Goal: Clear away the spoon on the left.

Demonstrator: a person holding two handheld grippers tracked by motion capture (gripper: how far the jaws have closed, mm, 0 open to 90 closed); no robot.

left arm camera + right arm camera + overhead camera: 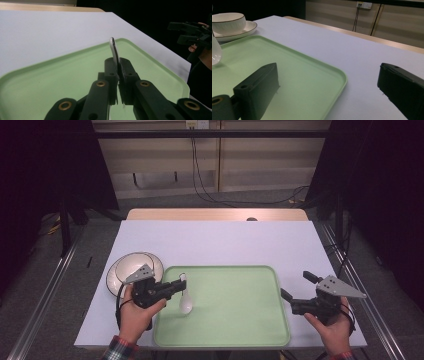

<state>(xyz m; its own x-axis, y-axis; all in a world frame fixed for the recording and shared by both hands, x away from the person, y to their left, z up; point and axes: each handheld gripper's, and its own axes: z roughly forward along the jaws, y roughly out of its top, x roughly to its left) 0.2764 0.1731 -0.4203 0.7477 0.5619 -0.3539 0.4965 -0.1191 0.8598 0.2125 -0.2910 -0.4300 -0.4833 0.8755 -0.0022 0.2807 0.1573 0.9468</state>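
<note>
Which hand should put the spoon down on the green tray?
The left. Its gripper is shut on the white spoon over the green tray; the right gripper hangs open beside the tray's far edge.

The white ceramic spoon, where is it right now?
In the high view, the white ceramic spoon is pinched by its handle in the left gripper, over the left edge of the pale green plastic tray, just right of the white bowl.

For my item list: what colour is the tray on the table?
The tray is pale green, one plain colour; the high view shows it best.
</note>
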